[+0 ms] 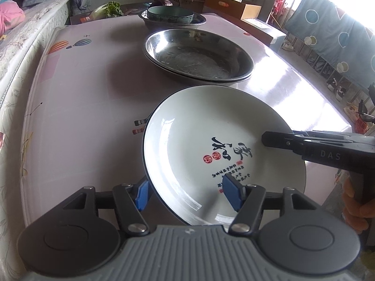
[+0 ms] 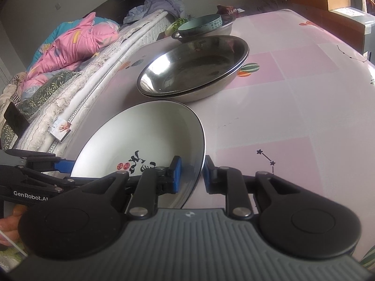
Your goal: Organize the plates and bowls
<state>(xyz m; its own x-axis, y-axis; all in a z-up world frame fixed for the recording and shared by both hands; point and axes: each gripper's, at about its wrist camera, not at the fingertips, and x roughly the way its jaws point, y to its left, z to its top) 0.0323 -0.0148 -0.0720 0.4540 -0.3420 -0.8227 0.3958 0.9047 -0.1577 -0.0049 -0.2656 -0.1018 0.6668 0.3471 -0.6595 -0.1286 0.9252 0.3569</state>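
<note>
Two grippers, left gripper (image 1: 185,193) and right gripper (image 2: 192,175), straddled the white black-rimmed ceramic plate (image 1: 211,145), jaws apart, unclamped; next likely stacking onto steel pans (image 1: 199,53).

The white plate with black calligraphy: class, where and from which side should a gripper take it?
Grip the white plate by its thin raised rim, coming in level from its near edge, one finger above and one beneath. It is wide, shallow and tilted, so only the rim fits between fingers.

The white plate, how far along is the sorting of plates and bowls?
Done: two steel plates nest together; a teal bowl sits in a steel basin. In hand: the white plate, straddled by left gripper and right gripper. Left: placing it.
</note>
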